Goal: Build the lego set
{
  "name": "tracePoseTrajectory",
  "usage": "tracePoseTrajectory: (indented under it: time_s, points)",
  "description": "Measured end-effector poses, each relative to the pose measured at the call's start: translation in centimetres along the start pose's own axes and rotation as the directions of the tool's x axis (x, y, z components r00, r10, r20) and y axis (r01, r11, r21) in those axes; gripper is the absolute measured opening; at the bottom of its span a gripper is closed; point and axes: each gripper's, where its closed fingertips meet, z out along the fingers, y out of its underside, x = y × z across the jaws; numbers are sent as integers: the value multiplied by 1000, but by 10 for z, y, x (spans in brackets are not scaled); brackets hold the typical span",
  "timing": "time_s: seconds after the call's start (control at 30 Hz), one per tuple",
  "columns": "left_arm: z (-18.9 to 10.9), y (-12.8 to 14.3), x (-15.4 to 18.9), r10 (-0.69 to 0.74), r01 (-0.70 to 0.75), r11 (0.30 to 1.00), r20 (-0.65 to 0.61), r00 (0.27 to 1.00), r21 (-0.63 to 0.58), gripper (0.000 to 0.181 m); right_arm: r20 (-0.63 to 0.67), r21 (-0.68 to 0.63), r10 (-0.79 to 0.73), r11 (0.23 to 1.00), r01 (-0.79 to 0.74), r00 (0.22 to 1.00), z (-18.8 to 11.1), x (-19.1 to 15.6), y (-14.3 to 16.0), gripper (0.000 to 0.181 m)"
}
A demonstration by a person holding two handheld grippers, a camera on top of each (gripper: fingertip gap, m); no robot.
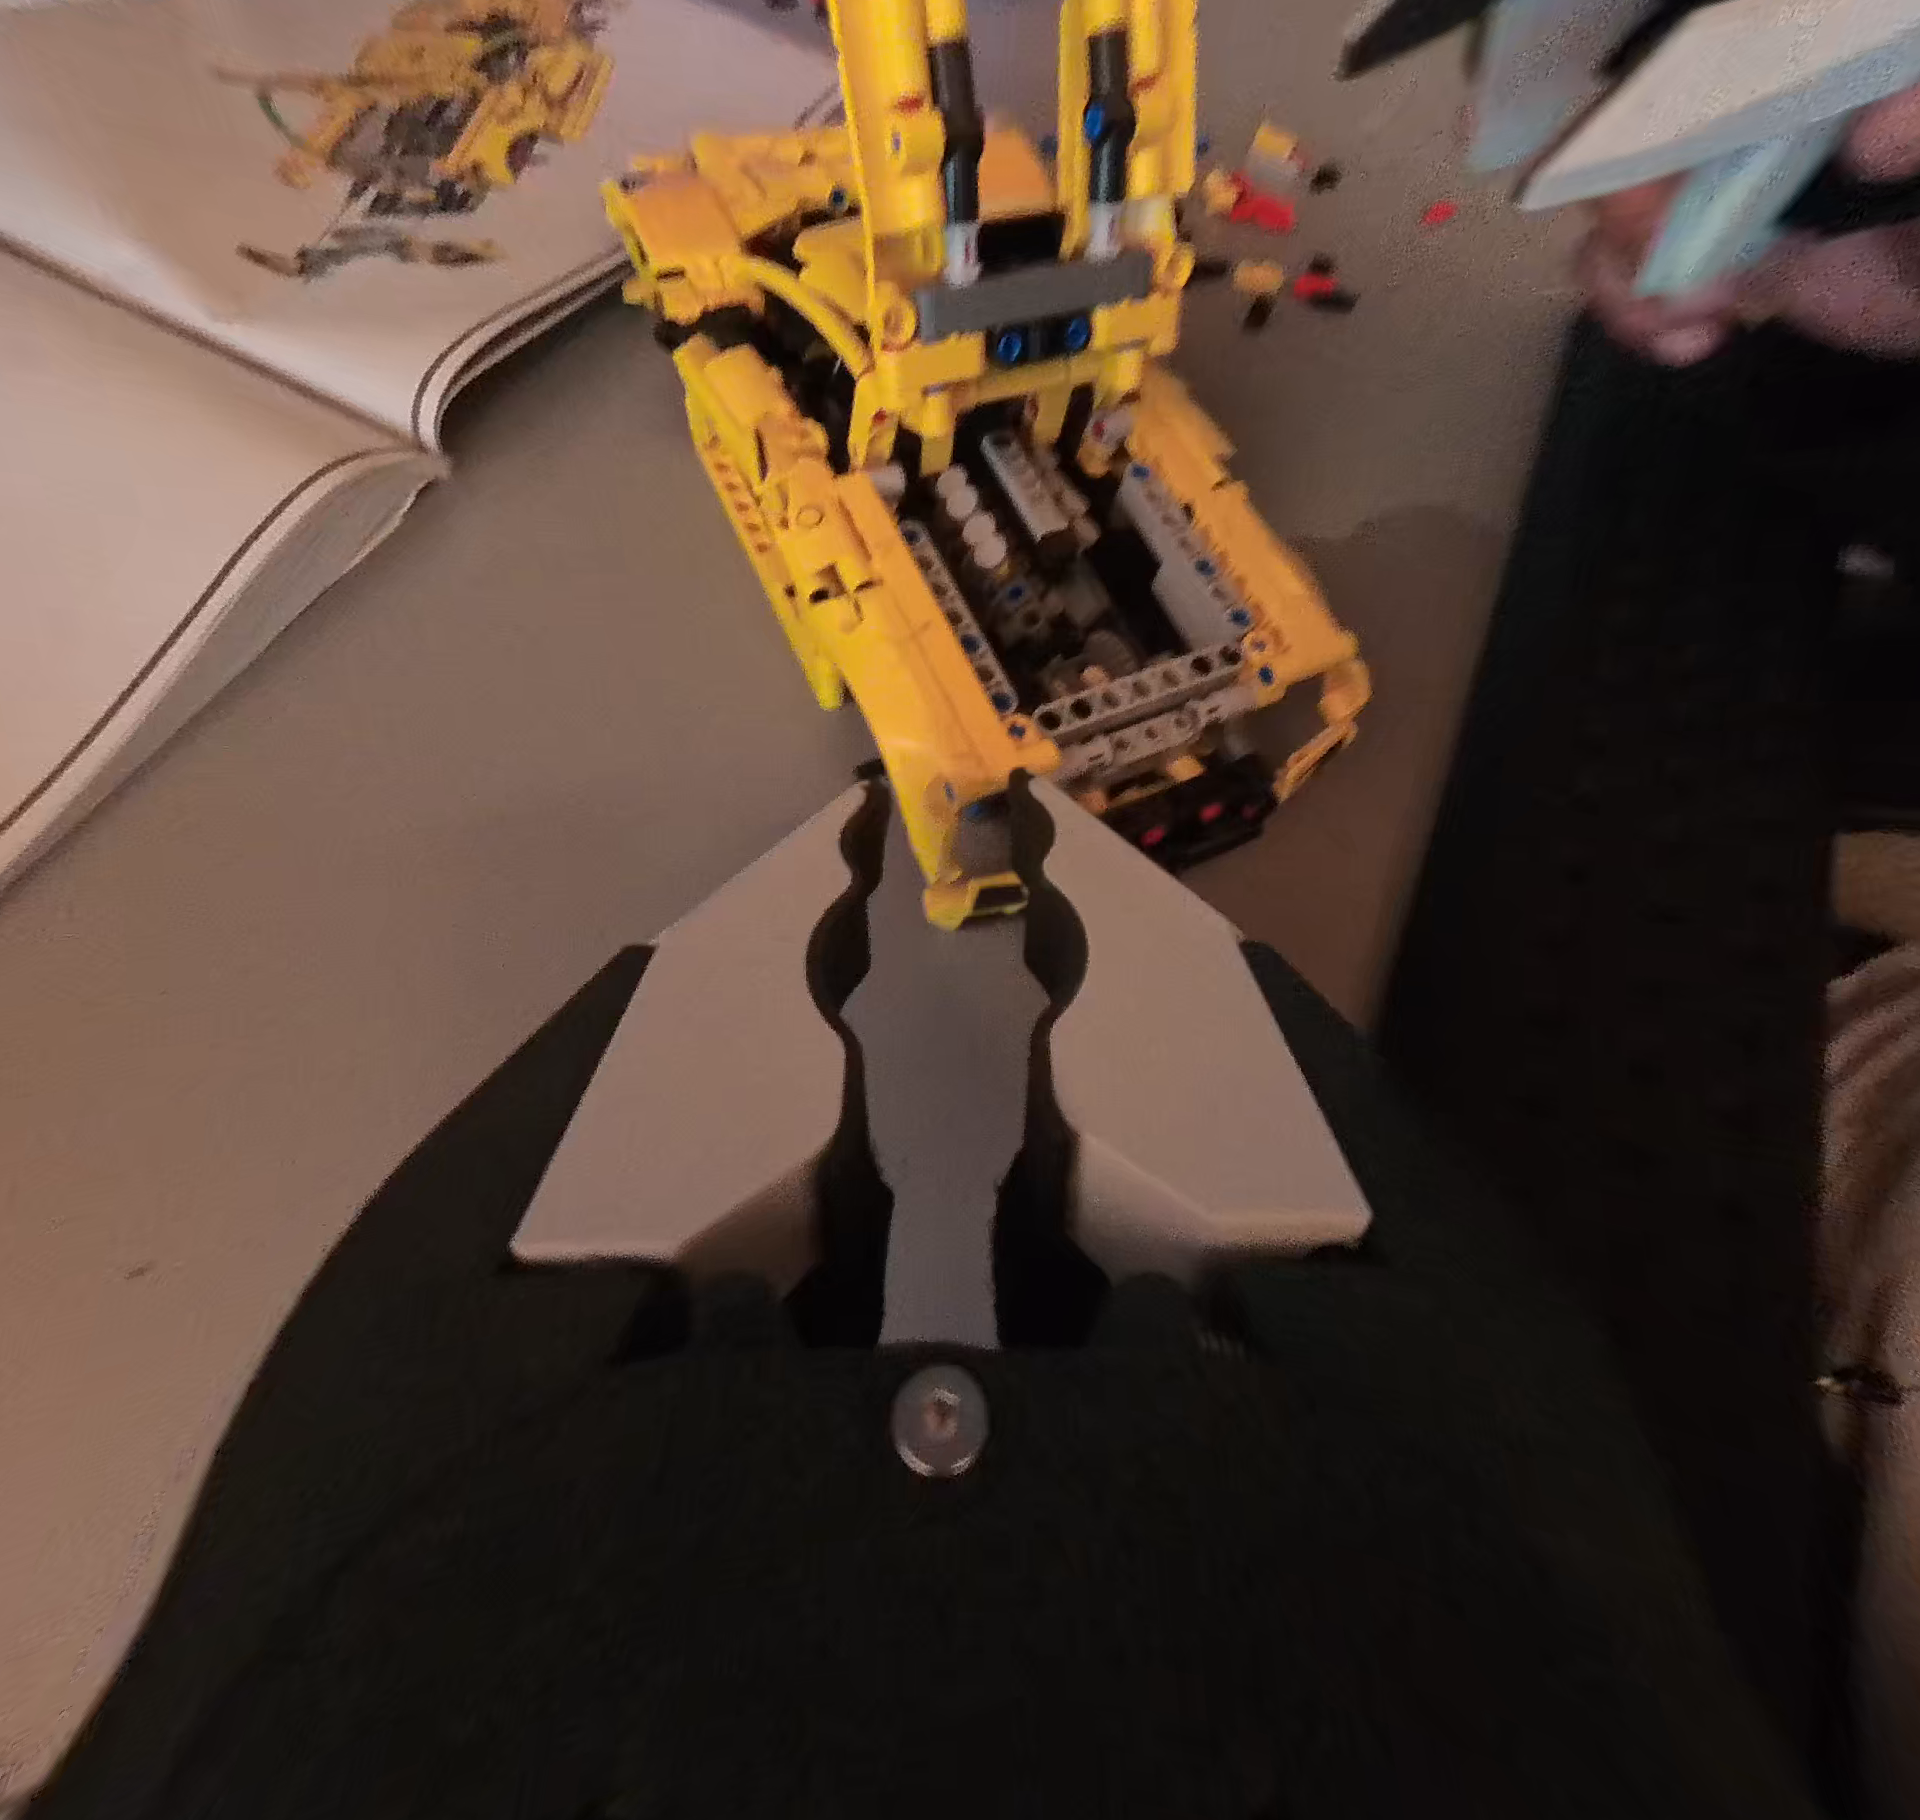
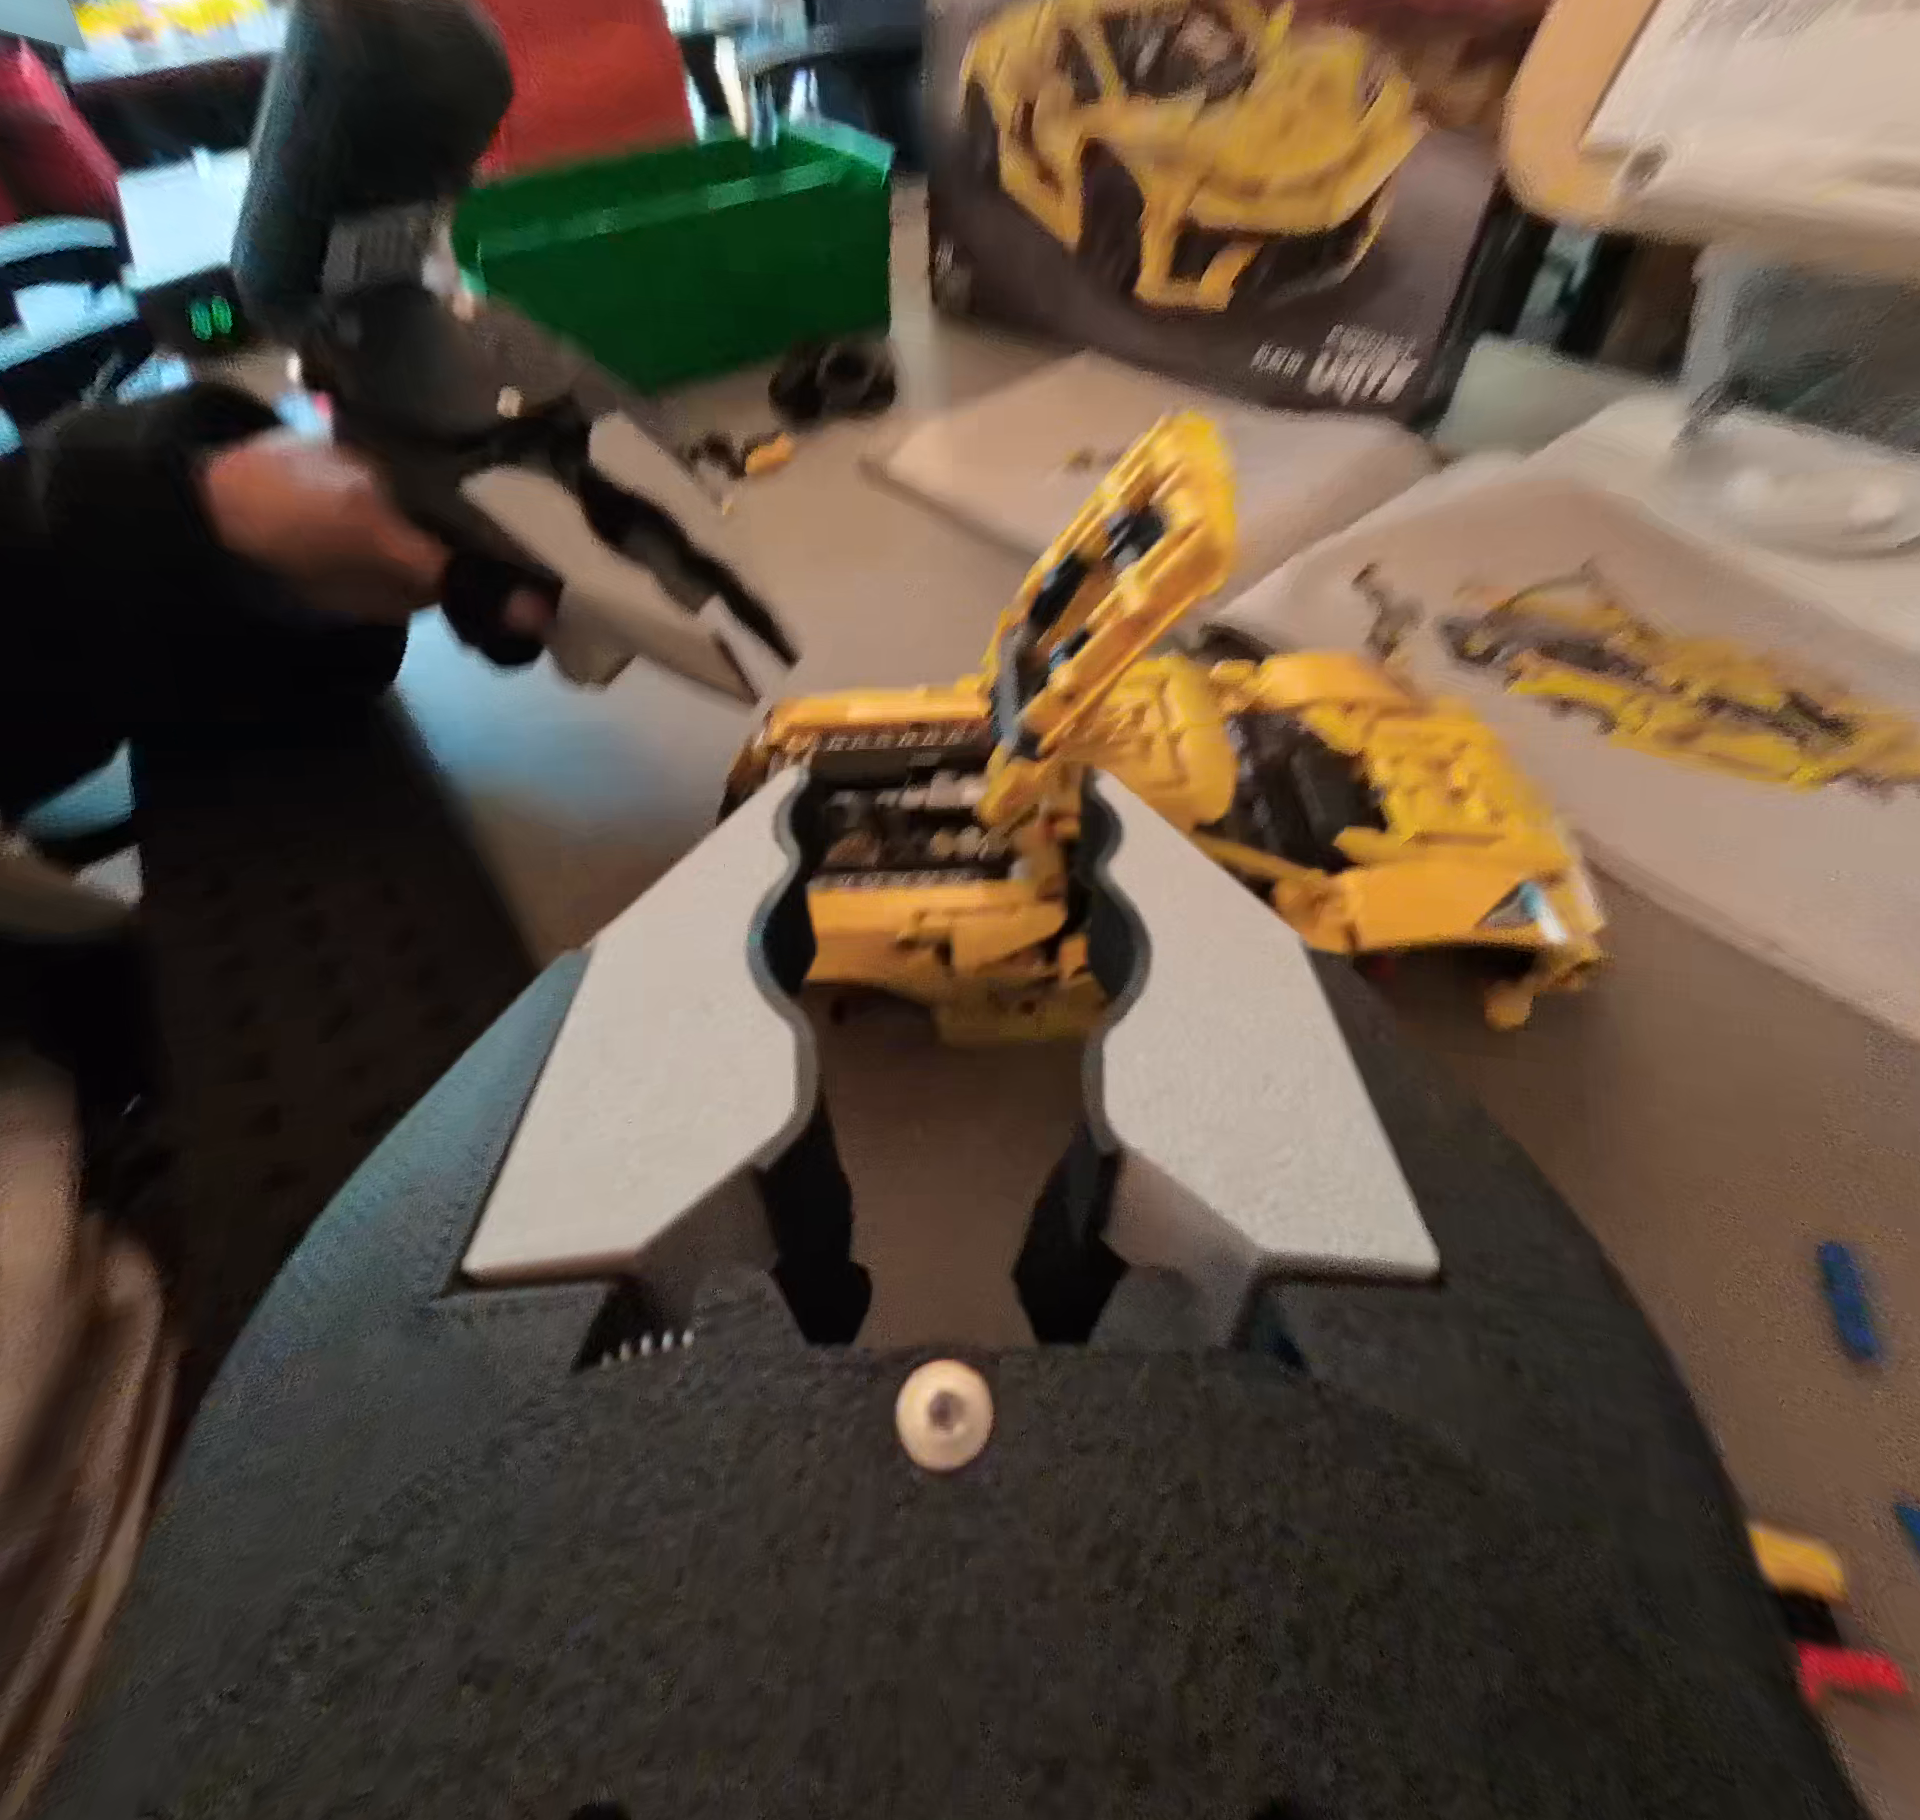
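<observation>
A yellow lego car (image 1: 894, 627) stands on the grey table with its inner grey and black parts showing. A long yellow panel (image 1: 904, 56) is hinged up from it. My left gripper (image 1: 943, 791) is open with a narrow gap, and its tips sit at the car's near rear corner. It also shows in the right wrist view (image 2: 769, 653), just off the car's rear. My right gripper (image 2: 945, 804) is open wide and empty, close in front of the car's (image 2: 1351, 814) side, below the raised panel (image 2: 1122, 575). It shows blurred in the left wrist view (image 1: 1662, 56).
An open instruction booklet (image 1: 312, 212) lies left of the car. Loose small pieces (image 1: 1278, 212) lie behind it, and others (image 2: 1849, 1303) lie near my right gripper. The set's box (image 2: 1195, 160) and a green bin (image 2: 675, 253) stand at the back. The table edge (image 1: 1475, 627) is close to the car.
</observation>
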Motion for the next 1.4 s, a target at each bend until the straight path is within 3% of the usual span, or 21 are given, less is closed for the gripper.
tracePoseTrajectory:
  time_s: [0.13, 0.33, 0.4, 0.5, 0.6, 0.77, 1.03, 1.13, 1.27, 1.4]
  points:
    - [6, 0, -4, -3, 3, 999, -1, 1000, 52, 26, -15, 98, 10, 995, -8, 1000, 18, 21, -20, 79]
    - [6, -1, -5, 9, -8, 997, -21, 1000, 73, 19, 73, 57, 1, 998, -5, 997, 49, 14, -28, 83]
    - [6, -1, -5, 7, -5, 997, -19, 1000, 76, 18, 79, 57, -7, 998, 3, 997, 49, 12, -29, 75]
    - [7, -2, -4, 12, -12, 997, -7, 1000, 81, 15, 73, 49, -29, 998, 26, 997, 47, 7, -30, 46]
    - [7, -2, -5, 15, -15, 997, 6, 1000, 75, 14, 33, 7, -93, 996, 93, 995, 48, 1, -28, 28]
    - [6, -1, -3, 7, -7, 997, 2, 1000, 81, 14, 13, -90, -240, 966, 240, 971, 52, -25, -17, 11]
    - [7, -2, -7, -13, 12, 996, 5, 1000, 86, 15, -103, -312, -547, 811, 496, 831, 59, -47, 18, 16]
    - [6, -1, -8, -19, 18, 996, 3, 1000, 88, 15, -21, -398, -575, 756, 520, 818, 66, -58, 41, 39]
    - [6, -1, -8, -19, 18, 996, 6, 1000, 90, 15, -7, -435, -623, 706, 559, 782, 69, -59, 53, 38]
    - [6, -1, -8, -16, 16, 996, 8, 1000, 90, 15, 27, -459, -589, 711, 533, 808, 71, -62, 63, 47]
